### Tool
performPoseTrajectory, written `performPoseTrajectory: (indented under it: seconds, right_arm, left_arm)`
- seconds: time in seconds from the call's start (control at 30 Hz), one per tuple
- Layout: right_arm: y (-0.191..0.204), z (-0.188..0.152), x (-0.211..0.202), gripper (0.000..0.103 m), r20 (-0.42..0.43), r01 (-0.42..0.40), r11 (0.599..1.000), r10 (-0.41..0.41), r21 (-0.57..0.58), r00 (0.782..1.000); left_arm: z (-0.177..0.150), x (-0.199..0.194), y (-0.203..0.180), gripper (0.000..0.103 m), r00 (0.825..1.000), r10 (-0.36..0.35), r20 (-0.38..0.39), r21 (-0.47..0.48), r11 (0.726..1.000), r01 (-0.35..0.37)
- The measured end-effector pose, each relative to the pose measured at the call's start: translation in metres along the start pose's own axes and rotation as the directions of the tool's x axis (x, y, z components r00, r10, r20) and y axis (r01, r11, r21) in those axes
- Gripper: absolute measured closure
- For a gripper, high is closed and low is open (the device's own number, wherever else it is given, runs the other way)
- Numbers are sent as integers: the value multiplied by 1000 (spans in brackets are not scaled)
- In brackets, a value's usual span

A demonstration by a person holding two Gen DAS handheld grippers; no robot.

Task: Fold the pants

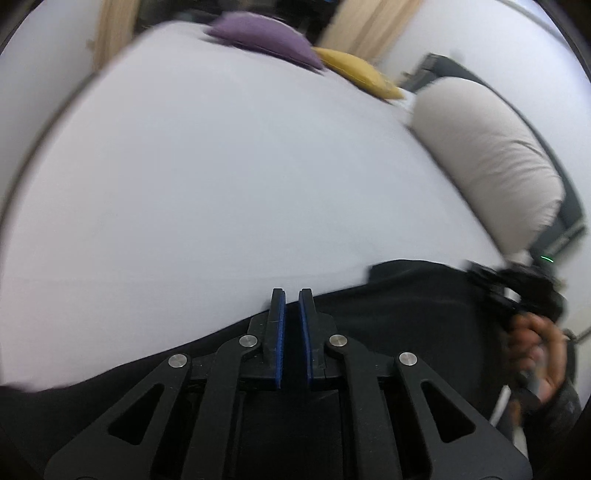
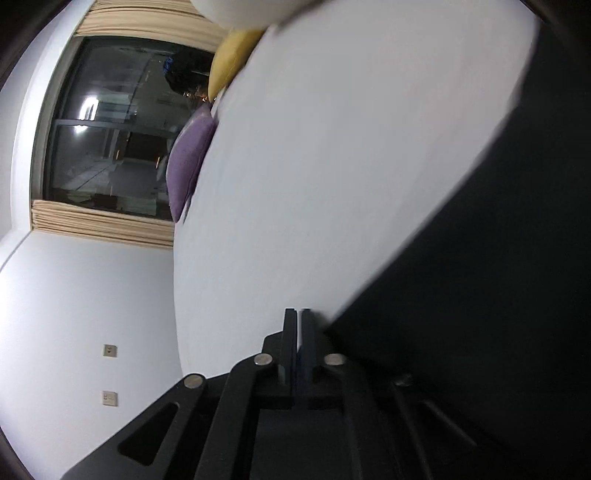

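Note:
Black pants lie along the near edge of a white bed sheet. In the left wrist view my left gripper sits on the pants' far edge. Its blue pads stand close together with dark cloth between them. At the pants' right end a hand holds my right gripper, which is blurred. In the right wrist view my right gripper has its fingers nearly touching. The pants fill the right side and drape over its right linkage.
A purple cushion and a yellow cushion lie at the far end of the bed. A long white pillow lies along the right side. Beyond the bed is a dark window with beige curtains.

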State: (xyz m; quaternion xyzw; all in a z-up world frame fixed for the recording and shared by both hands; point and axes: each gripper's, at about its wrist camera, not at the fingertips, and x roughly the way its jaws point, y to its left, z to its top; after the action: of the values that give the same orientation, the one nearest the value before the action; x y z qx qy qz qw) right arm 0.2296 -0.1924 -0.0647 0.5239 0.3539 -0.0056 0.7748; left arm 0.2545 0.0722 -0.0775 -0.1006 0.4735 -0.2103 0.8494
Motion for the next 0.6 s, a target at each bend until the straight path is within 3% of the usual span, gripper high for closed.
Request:
performPoseTrajectory:
  seconds: [0.07, 0.1, 0.13, 0.2, 0.27, 0.3, 0.33, 0.37, 0.4, 0.47, 0.5, 0.57, 0.6]
  right_arm:
    - [14, -46, -4, 95, -76, -77, 997, 74, -29, 994]
    - [29, -80, 0, 94, -151, -138, 989, 128, -59, 980]
    - [43, -85, 17, 90, -193, -163, 984, 146, -75, 970]
    - [51, -131, 44, 82, -299, -206, 974, 169, -96, 939]
    - [40, -159, 65, 82, -352, -175, 982, 139, -74, 926]
    - [24, -163, 72, 90, -349, -149, 988, 128, -34, 928]
    - [3, -173, 51, 103, -338, -157, 987, 145, -8, 930]
    - [-16, -177, 30, 103, -302, -180, 984, 176, 14, 937]
    - [-27, -162, 14, 103, -223, -159, 987, 158, 12, 962]
    - [-43, -133, -2, 103, -116, -137, 989, 144, 63, 983]
    - [-64, -111, -25, 103, -14, -112, 986, 114, 125, 993]
    - [-91, -75, -56, 103, 119, -88, 980, 67, 181, 991]
    - [-105, -60, -79, 103, 189, -39, 980, 2, 194, 982]
  left_arm:
    - [-10, -31, 3, 93, 999, -20, 47, -35, 999, 22]
    - [-21, -44, -2, 93, 998, -26, 54, -18, 999, 27]
    - [-31, -51, -5, 93, 999, -18, 47, 5, 1000, 18]
    - [-57, -51, -12, 93, 999, 38, 5, 75, 996, -38]
    - [-79, -37, -7, 93, 995, 92, -48, 79, 993, -88]
    - [-90, -40, -1, 93, 997, 72, -32, 65, 995, -70]
    - [-94, -45, 1, 93, 998, 68, -9, 74, 995, -68]
    - [-95, -49, 4, 93, 997, 79, -5, 86, 993, -79]
    - [-97, -51, 7, 93, 998, 68, -4, 84, 994, -68]
    - [-96, -54, 19, 93, 1000, 20, 0, 50, 999, -20]
    - [-97, -55, 22, 93, 1000, 5, 3, 35, 999, -5]
    - [-101, -57, 26, 93, 1000, -4, 11, 28, 1000, 3]
    - [-103, -58, 25, 93, 1000, 7, 15, 39, 999, -8]
